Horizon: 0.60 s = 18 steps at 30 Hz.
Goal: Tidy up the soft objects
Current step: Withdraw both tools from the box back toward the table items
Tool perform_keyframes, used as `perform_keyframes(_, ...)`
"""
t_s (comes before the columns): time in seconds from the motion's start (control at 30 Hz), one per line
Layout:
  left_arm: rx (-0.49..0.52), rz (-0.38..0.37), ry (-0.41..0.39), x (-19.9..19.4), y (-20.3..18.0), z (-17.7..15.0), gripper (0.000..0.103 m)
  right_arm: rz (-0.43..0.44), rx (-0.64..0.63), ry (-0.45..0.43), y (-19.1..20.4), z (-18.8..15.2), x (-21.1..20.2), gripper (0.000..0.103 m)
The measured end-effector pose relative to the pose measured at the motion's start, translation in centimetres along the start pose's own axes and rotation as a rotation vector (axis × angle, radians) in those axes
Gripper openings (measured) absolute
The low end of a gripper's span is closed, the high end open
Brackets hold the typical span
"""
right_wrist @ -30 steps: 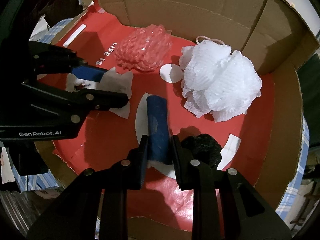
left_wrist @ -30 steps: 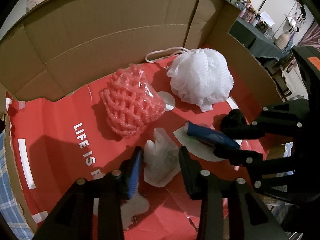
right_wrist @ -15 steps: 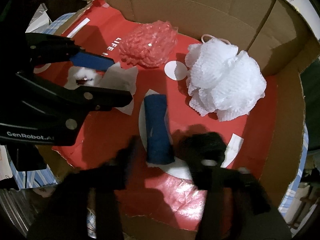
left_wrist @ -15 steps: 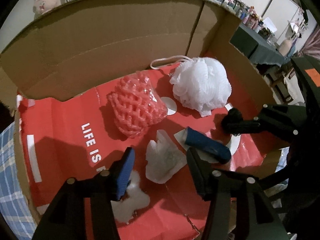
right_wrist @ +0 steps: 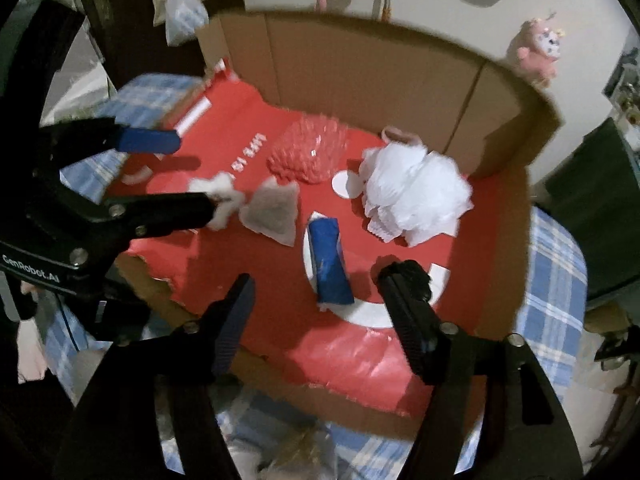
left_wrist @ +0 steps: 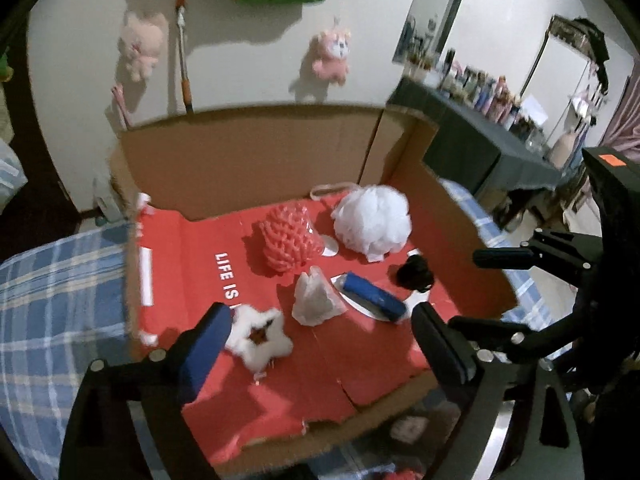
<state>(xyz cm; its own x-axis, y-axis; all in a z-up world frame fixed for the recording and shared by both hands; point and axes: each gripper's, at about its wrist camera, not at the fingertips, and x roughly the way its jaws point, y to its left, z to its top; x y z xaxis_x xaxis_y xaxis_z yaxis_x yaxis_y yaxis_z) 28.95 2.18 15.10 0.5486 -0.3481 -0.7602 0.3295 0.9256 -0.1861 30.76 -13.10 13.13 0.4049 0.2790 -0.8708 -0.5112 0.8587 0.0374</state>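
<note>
Both hand-held grippers hang over the tray with nothing between their jaws. On the left gripper point(left_wrist: 316, 340) the jaws are spreading toward their widest; on the right gripper point(right_wrist: 316, 320) they are parting too, though less far. Neither pad touches any object, which suggests each has let go and is clearing out of the way.

Beneath them sits the open cardboard box with a red printed floor point(left_wrist: 248, 152), its tall brown walls closing the far side and one end, so that soft, light things cannot roll off onto the blue checked cloth point(left_wrist: 52, 280) under it.

Largest of the contents is the white mesh bath pouf point(left_wrist: 372, 220), resting against the far corner with its cord loop behind it. Just beside it lies the pink foam net sleeve point(left_wrist: 290, 240), also toward the back wall. Nearer the open front lies the white fluffy star-shaped pad point(left_wrist: 260, 338), just below the left gripper's blue pad. Next to it stands the grey-white tissue-like pouch point(left_wrist: 316, 300), peaked upward. A blue rolled cloth point(right_wrist: 328, 264) lies flat on a white printed circle, directly ahead of the right gripper. Smallest is the black fuzzy ball point(left_wrist: 416, 274), near the right edge.

All six lie apart, spread rather than heaped, which looks like deliberate sorting.
</note>
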Motion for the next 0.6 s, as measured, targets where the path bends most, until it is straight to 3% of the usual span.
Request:
perform_keyframes(0.1,-0.003,0.01,-0.064,-3.1,-0.6,-1.0,0.099,-0.008,0.01,-0.062,0.3,-1.1,-3.1,0.072)
perform_keyframes(0.27,-0.002,0.023,-0.168,-7.8,-1.8,-3.2,0.103,-0.027,0.02,-0.178,1.2,-3.6,-8.1,0.084)
perform_keyframes(0.6,0.075,0.075,-0.364,-14.6,-6.2,-9.6,0.103,-0.104,0.06,-0.399,4.3,-10.8,-15.1,0.084)
